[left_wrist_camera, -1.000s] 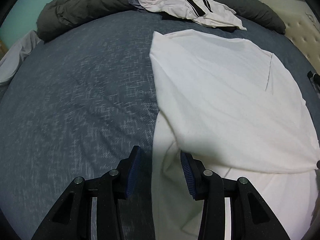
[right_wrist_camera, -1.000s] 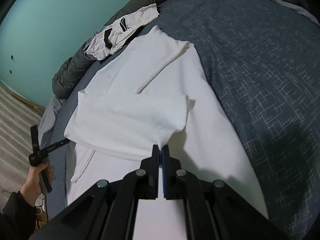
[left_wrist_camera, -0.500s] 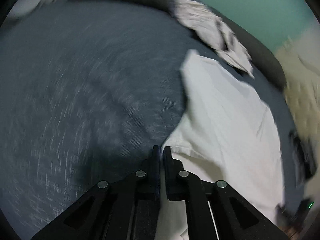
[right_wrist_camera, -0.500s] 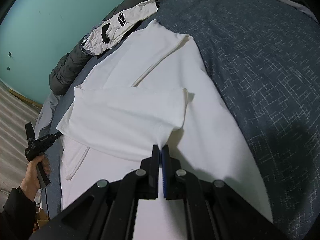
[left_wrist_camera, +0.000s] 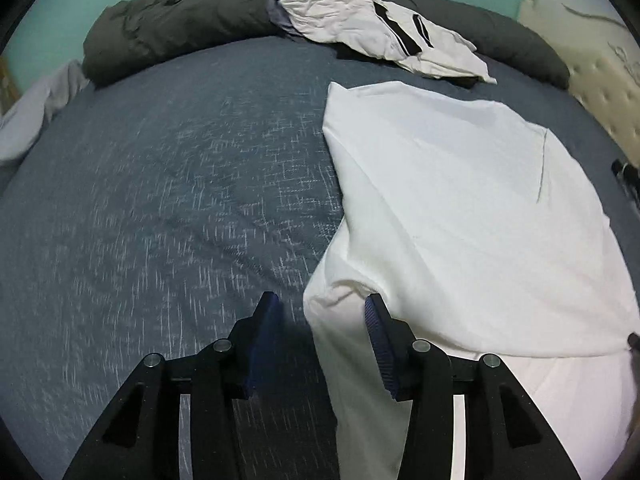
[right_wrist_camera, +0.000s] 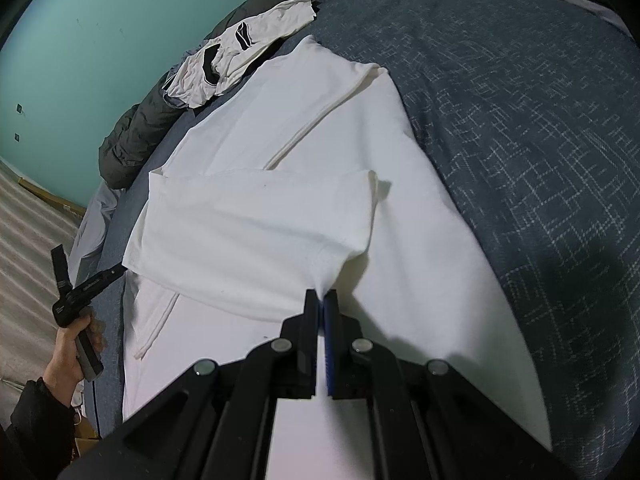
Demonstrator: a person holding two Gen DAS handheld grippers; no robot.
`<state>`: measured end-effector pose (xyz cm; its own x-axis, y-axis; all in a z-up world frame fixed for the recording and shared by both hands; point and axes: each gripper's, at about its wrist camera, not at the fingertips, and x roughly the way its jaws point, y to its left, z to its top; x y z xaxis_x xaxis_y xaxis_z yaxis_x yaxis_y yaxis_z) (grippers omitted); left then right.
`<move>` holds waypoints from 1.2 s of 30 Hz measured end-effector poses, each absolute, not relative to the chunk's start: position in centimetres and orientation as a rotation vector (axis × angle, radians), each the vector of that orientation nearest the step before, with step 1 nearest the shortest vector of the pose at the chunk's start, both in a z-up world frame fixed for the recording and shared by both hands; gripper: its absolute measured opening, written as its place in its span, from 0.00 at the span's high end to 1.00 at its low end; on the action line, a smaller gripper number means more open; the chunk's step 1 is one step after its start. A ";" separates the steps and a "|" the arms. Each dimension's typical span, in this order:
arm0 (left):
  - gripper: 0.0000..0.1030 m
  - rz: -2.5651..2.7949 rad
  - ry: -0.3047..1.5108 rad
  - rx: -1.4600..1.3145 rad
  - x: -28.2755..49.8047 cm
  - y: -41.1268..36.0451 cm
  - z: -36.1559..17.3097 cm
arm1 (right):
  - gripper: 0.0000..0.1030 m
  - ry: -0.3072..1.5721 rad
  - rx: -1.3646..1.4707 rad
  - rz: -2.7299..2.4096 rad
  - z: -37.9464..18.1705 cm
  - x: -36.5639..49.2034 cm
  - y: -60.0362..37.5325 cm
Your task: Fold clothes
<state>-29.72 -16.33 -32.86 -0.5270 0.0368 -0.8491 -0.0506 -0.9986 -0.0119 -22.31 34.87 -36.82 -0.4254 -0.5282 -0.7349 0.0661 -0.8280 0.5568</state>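
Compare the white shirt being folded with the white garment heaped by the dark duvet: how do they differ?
The white shirt lies spread flat with one part folded across it; the striped garment sits crumpled. The shirt is plain white; the garment has black bands. The shirt rests on the blue bedspread, pinched by the right gripper; the garment lies untouched, partly on the dark duvet. Both are mainly white cloth on the bed.

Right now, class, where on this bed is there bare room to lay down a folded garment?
The widest free patch is the blue bedspread, bordered by the grey duvet roll at its far edge and the white shirt. It is crowded where the striped garment lies heaped beyond the shirt.
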 end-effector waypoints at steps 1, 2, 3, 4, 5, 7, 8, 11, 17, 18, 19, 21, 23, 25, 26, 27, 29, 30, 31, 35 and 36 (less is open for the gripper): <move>0.55 2.694 0.010 -1.497 -29.8 -16.5 -32.9 | 0.98 -0.649 1.422 -2.291 -36.9 -22.3 34.9; 0.66 2.689 0.002 -1.495 -29.8 -16.7 -32.9 | 0.98 -0.650 1.422 -2.289 -36.9 -22.3 34.9; 0.83 2.687 0.001 -1.498 -29.8 -16.8 -33.0 | 0.98 -0.649 1.423 -2.288 -36.9 -22.4 34.9; 0.88 2.689 0.000 -1.497 -29.8 -17.0 -33.0 | 0.98 -0.648 1.423 -2.287 -36.9 -22.4 34.9; 0.89 2.692 -0.017 -1.488 -29.7 -17.2 -32.9 | 0.98 -0.647 1.424 -2.285 -36.9 -22.4 34.8; 0.91 2.698 -0.084 -1.466 -29.4 -17.9 -32.7 | 0.98 -0.645 1.426 -2.281 -37.0 -22.5 34.8; 0.92 2.702 -0.134 -1.459 -29.3 -18.4 -32.6 | 0.98 -0.646 1.426 -2.279 -37.0 -22.5 34.9; 0.91 2.688 -0.291 -1.466 -29.2 -19.8 -33.0 | 0.98 -0.651 1.426 -2.276 -37.0 -22.5 35.0; 0.89 2.714 -0.474 -1.505 -28.1 -21.7 -33.1 | 0.98 -0.648 1.431 -2.274 -37.0 -22.6 35.0; 0.87 2.729 -0.483 -1.509 -27.8 -21.9 -33.0 | 0.98 -0.645 1.433 -2.276 -37.0 -22.6 35.0; 0.86 2.743 -0.492 -1.514 -27.6 -22.2 -32.9 | 0.98 -0.641 1.436 -2.276 -36.9 -22.6 35.0; 0.66 2.751 -0.465 -1.497 -27.4 -22.0 -32.5 | 0.98 -0.631 1.445 -2.277 -36.9 -22.5 34.9; 0.52 2.734 -0.469 -1.460 -27.7 -21.6 -32.0 | 0.97 -0.621 1.454 -2.278 -36.8 -22.4 34.8; 0.51 2.721 -0.483 -1.439 -28.2 -21.0 -31.8 | 0.97 -0.618 1.457 -2.283 -36.7 -22.3 34.8; 0.51 2.711 -0.480 -1.441 -28.6 -20.7 -31.9 | 0.97 -0.624 1.458 -2.289 -36.6 -22.3 34.9; 0.51 2.700 -0.474 -1.448 -29.1 -20.3 -32.1 | 0.97 -0.631 1.460 -2.295 -36.4 -22.3 35.1; 0.51 2.687 -0.449 -1.470 -29.9 -19.8 -32.6 | 0.97 -0.643 1.462 -2.315 -36.1 -22.2 35.5; 0.51 2.682 -0.447 -1.478 -30.1 -19.7 -32.9 | 0.97 -0.646 1.463 -2.334 -35.9 -22.3 35.9; 0.51 2.674 -0.451 -1.486 -30.2 -19.7 -33.2 | 0.97 -0.658 1.457 -2.354 -35.6 -22.3 36.3; 0.73 2.660 -0.452 -1.504 -29.8 -20.0 -34.0 | 0.96 -0.740 1.383 -2.425 -34.7 -22.7 38.2; 0.78 2.660 -0.442 -1.504 -29.7 -20.0 -34.1 | 0.94 -0.752 1.353 -2.432 -34.5 -23.0 38.4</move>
